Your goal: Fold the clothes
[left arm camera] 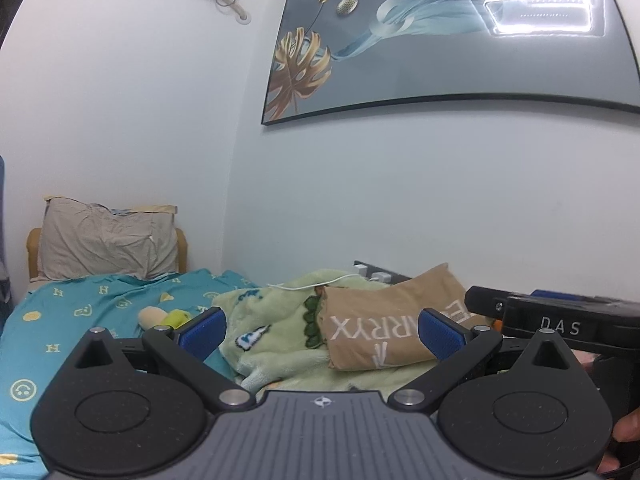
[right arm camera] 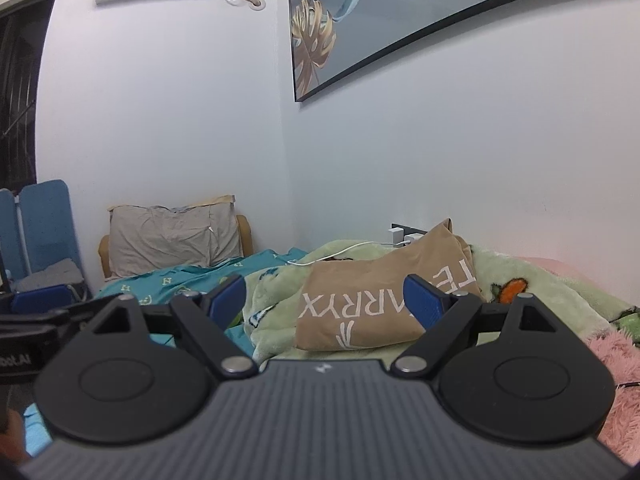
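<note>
On the green blanket point(right arm camera: 520, 280) the tan shirt point(right arm camera: 360, 304) is lying folded, looking soft and light — both grippers, left point(left arm camera: 320, 332) and right point(right arm camera: 324, 300), are hovering wide open and empty, best pinching a folded edge.

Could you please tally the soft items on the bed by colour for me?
Tan: 1, folded tan garment
Green: 1, green blanket
Teal: 1, teal sheet
Pink: 1, pink fluffy throw
Grey: 1, grey pillow
Total: 5
</note>
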A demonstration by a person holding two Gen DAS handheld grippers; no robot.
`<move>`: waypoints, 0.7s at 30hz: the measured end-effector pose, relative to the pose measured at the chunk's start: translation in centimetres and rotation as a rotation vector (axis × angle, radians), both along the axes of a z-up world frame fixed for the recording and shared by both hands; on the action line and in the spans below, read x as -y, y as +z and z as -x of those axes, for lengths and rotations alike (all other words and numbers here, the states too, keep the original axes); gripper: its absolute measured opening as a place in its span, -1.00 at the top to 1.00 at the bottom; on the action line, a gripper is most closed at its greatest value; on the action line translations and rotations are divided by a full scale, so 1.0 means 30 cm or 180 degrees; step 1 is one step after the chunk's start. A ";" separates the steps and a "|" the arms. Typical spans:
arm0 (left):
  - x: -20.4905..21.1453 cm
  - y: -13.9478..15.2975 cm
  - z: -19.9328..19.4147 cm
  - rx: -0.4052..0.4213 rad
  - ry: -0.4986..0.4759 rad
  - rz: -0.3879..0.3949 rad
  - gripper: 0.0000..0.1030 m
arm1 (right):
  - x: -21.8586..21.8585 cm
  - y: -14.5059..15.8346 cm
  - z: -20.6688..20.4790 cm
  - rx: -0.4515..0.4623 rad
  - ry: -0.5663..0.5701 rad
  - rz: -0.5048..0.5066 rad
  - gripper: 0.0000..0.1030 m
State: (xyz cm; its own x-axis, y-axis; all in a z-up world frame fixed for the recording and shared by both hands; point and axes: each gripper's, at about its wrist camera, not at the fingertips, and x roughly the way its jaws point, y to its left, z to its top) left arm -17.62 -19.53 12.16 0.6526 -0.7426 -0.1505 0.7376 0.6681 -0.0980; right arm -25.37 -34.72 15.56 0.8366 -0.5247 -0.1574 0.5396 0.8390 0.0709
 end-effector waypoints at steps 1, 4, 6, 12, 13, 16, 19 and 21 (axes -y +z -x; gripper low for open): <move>0.001 -0.004 -0.002 0.0004 0.0013 -0.0016 -0.99 | -0.005 -0.002 -0.005 -0.0016 0.0000 0.0015 -0.69; -0.001 -0.013 -0.007 -0.0016 0.0026 -0.0034 -0.99 | -0.013 -0.010 -0.014 -0.0032 -0.0001 -0.0002 -0.69; -0.005 -0.014 -0.010 -0.0028 0.0031 -0.0027 -0.99 | -0.016 -0.012 -0.017 -0.0046 -0.0022 0.0014 -0.69; -0.024 -0.009 -0.011 -0.0028 0.0050 0.0011 -0.99 | -0.031 -0.015 -0.011 -0.0069 -0.0054 0.0034 -0.69; -0.026 -0.009 -0.011 -0.0031 0.0046 0.0013 -0.99 | -0.031 -0.016 -0.011 -0.0078 -0.0061 0.0030 -0.69; -0.023 -0.013 -0.011 -0.0037 0.0041 -0.0011 -0.99 | -0.031 -0.020 -0.012 -0.0096 -0.0085 0.0029 -0.69; -0.012 -0.015 -0.006 0.0006 0.0036 -0.0091 -0.99 | -0.033 -0.019 -0.001 -0.0068 -0.0106 0.0012 -0.69; -0.007 -0.016 0.003 0.0042 0.0038 -0.0114 -0.99 | -0.037 -0.018 0.003 -0.0068 -0.0115 0.0030 -0.69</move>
